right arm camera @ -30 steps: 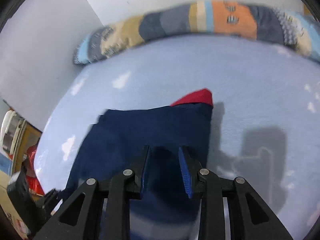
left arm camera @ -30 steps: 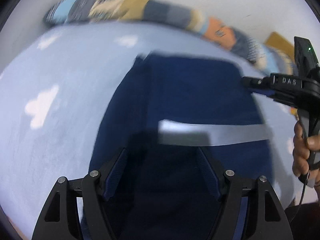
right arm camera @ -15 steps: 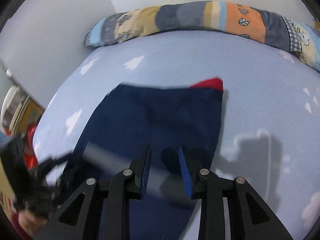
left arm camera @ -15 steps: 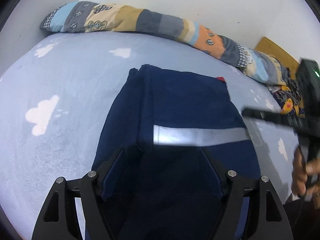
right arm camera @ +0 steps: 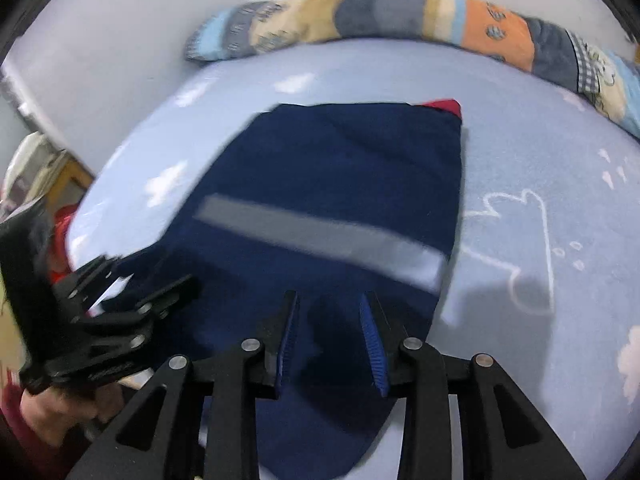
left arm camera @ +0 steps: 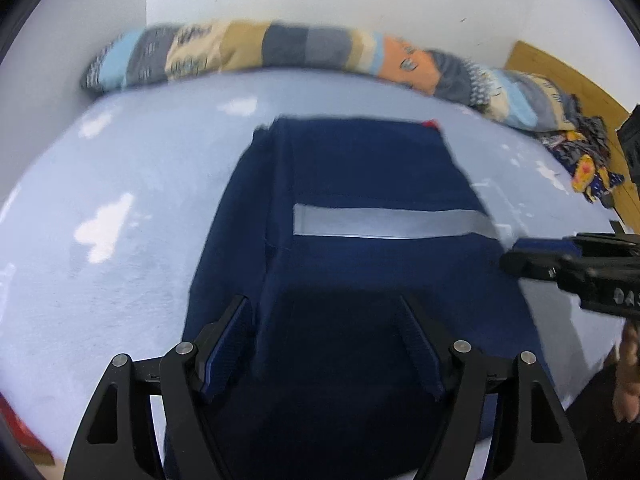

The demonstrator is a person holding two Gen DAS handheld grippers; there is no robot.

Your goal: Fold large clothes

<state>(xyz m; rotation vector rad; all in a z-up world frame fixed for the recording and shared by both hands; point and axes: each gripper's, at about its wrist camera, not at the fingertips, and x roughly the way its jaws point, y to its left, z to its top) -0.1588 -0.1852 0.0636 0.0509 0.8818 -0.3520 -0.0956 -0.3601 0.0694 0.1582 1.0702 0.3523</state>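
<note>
We see the navy garment [left arm camera: 360, 184] lying folded across the centre of the frame on the pale blue bed [left arm camera: 120, 208], its grey stripe [left arm camera: 388, 222] running crosswise. Our left gripper [left arm camera: 326, 334] has its jaws spread wide and empty above the cloth; our right gripper [right arm camera: 330, 338] has its jaws narrowly parted, gripping nothing.

Likely a home bedroom: cloud-print bedsheet [right arm camera: 520, 152], patchwork bolster [right arm camera: 400, 16].

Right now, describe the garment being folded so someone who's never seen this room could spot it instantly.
Look at the pale blue bed sheet with white cloud prints; a patchwork bolster runs along its far edge. In the middle lies the navy garment, the only dark item, crossed by one grey reflective stripe, red showing at its far corner.
</note>
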